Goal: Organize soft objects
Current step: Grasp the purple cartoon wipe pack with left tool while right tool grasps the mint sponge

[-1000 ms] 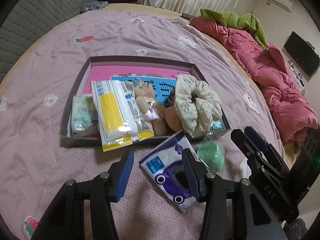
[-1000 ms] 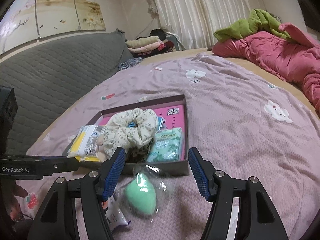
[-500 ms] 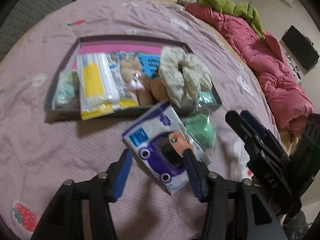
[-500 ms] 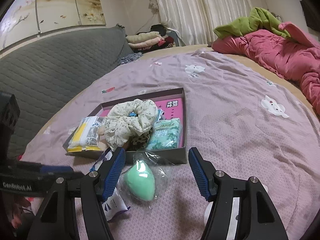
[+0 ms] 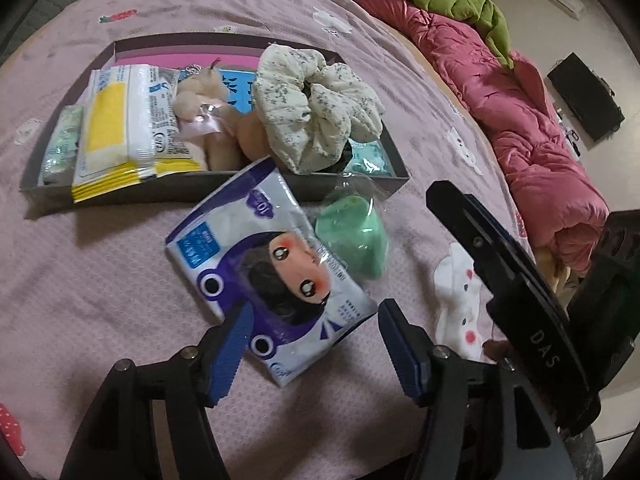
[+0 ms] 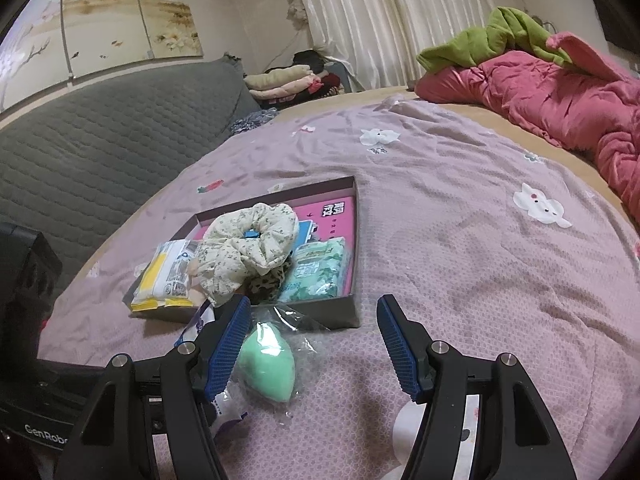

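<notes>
A purple-and-white pack with a cartoon face (image 5: 260,264) lies on the pink bedspread in front of a shallow dark box (image 5: 160,192). My left gripper (image 5: 316,336) hangs just over the pack's near corner. Its jaws are opening, and the corner lies between them without the pads pressing on it. A mint-green sponge in a clear bag (image 6: 268,364) rests beside the pack, by the left finger of my right gripper (image 6: 314,328), which stands open and holds nothing. In the box are a floral scrunchie (image 5: 316,104), a yellow tissue pack (image 5: 116,120) and a small teddy bear (image 5: 204,116).
A green wipes pack (image 6: 316,268) lies in the box's right part. A pink quilt (image 5: 520,120) with a green blanket (image 6: 500,36) on it runs along the bed's right side. A grey quilted backrest (image 6: 100,140) and folded clothes (image 6: 288,80) stand beyond the bed.
My left gripper has come down and tilted toward the purple pack, and its jaws have spread wider. The right gripper has hardly moved.
</notes>
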`<control>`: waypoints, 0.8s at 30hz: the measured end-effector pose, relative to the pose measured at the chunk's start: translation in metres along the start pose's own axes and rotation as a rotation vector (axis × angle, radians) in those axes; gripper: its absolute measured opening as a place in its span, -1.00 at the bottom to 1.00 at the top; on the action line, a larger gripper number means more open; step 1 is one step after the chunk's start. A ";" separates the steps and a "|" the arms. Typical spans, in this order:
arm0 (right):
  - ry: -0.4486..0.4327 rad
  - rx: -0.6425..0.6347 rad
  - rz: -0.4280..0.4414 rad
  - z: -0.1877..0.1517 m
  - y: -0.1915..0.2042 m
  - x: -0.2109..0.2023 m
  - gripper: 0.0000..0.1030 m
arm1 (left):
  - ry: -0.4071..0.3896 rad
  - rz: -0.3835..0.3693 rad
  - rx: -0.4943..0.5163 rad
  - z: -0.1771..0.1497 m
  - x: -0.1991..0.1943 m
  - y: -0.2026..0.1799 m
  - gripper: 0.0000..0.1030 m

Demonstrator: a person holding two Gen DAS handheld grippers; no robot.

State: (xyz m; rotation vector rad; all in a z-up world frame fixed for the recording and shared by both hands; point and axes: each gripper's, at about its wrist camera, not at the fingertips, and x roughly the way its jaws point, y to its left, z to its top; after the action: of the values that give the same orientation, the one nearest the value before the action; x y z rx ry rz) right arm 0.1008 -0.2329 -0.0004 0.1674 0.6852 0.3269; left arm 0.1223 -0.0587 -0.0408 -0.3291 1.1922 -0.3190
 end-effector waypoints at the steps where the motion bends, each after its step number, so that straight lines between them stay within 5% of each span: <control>1: 0.000 0.001 0.000 0.000 0.000 0.000 0.30 | 0.000 -0.001 -0.004 0.001 0.002 -0.001 0.27; 13: 0.084 -0.003 0.071 -0.006 0.004 0.019 0.31 | 0.020 0.153 -0.002 0.005 0.024 0.009 0.52; 24: 0.225 -0.008 0.125 -0.020 0.014 0.055 0.39 | 0.042 0.149 0.002 0.004 0.032 0.024 0.48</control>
State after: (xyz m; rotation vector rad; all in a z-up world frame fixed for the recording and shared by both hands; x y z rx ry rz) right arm 0.1246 -0.1994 -0.0446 0.1677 0.8982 0.4728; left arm 0.1384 -0.0498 -0.0764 -0.2311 1.2501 -0.1987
